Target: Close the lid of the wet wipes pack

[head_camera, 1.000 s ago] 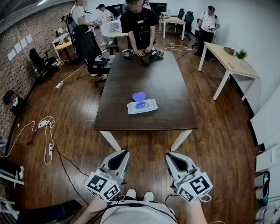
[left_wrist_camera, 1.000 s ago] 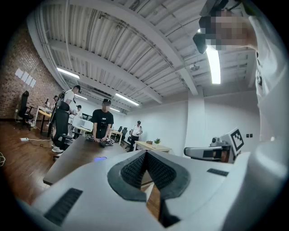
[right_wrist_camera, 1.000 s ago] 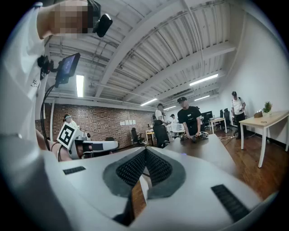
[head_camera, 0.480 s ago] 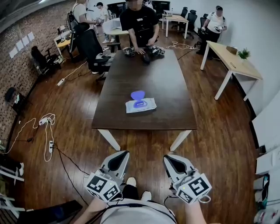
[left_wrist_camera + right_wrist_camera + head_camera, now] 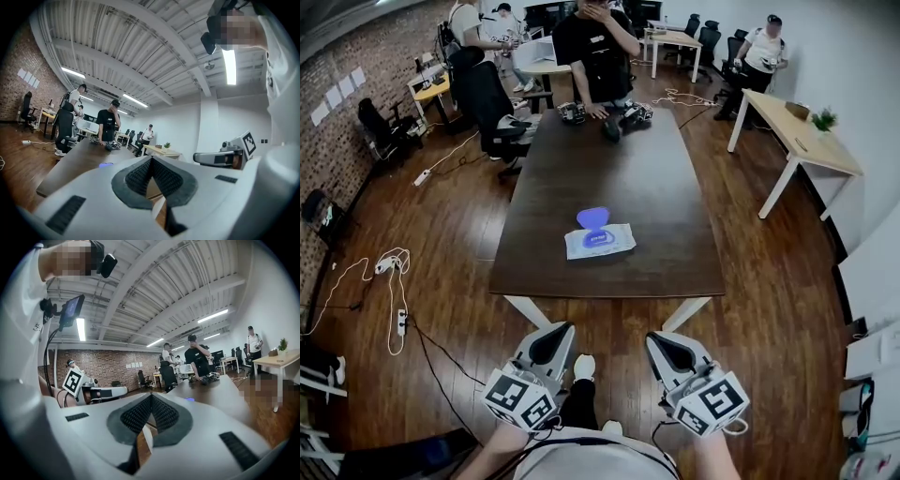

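Observation:
The wet wipes pack [image 5: 600, 241] lies flat near the front of the dark table [image 5: 656, 187], its blue lid [image 5: 593, 217] flipped open toward the far side. Both grippers hang low in the head view, well short of the table's near edge. My left gripper [image 5: 551, 342] and right gripper [image 5: 667, 349] are shut with nothing between the pads. In the left gripper view the jaws [image 5: 151, 159] meet, and the lid [image 5: 106, 164] is a small blue spot far ahead. The right gripper view shows its jaws [image 5: 151, 396] closed too, with the lid [image 5: 189, 399] in the distance.
A person in black [image 5: 598, 47] stands at the table's far end beside some devices [image 5: 605, 117]. An office chair [image 5: 492, 103] is at the back left, a white desk [image 5: 797, 131] at the right. Cables and a power strip [image 5: 394, 281] lie on the floor at left.
The table and pack have drawn nearer and sit lower in the head view as I stepped forward. Both grippers stay shut and low, side by side.

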`<state>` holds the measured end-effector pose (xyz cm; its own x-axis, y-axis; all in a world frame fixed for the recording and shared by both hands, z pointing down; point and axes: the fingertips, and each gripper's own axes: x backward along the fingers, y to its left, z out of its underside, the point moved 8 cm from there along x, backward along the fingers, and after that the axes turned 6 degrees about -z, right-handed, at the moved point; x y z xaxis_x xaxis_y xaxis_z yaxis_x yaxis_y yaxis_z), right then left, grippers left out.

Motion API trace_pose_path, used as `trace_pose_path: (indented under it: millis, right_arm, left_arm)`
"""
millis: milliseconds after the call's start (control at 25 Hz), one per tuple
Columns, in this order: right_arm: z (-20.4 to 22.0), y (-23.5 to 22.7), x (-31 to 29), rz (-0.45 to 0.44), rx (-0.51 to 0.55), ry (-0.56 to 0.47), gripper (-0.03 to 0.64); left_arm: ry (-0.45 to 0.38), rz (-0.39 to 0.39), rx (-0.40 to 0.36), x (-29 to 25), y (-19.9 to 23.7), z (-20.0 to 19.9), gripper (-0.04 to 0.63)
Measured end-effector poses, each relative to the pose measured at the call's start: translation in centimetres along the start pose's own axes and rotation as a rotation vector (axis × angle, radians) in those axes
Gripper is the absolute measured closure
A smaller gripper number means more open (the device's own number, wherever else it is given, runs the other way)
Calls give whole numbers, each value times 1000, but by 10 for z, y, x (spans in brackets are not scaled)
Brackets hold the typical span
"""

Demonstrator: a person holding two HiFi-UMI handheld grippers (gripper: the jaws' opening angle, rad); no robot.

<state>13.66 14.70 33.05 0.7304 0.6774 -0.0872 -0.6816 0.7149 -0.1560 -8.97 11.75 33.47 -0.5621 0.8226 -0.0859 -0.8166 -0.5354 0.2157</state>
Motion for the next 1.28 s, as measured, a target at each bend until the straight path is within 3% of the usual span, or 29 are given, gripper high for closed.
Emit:
trace_pose_path:
  millis: [720, 960, 1120, 1280]
  right_arm:
    - [-24, -148, -204, 30, -7, 45, 611]
    - [-20, -194, -254, 21, 13, 80, 611]
    - [-11, -223, -281, -20, 20, 114, 611]
    - [9, -260, -309, -72, 38, 168, 610]
  left_arm:
    - [93, 88, -4, -188, 166, -22, 594]
    - [115, 110, 18, -232, 194, -13, 594]
    - [132, 107, 61, -253, 206, 14, 594]
    - [171, 62, 76, -275, 214, 36, 594]
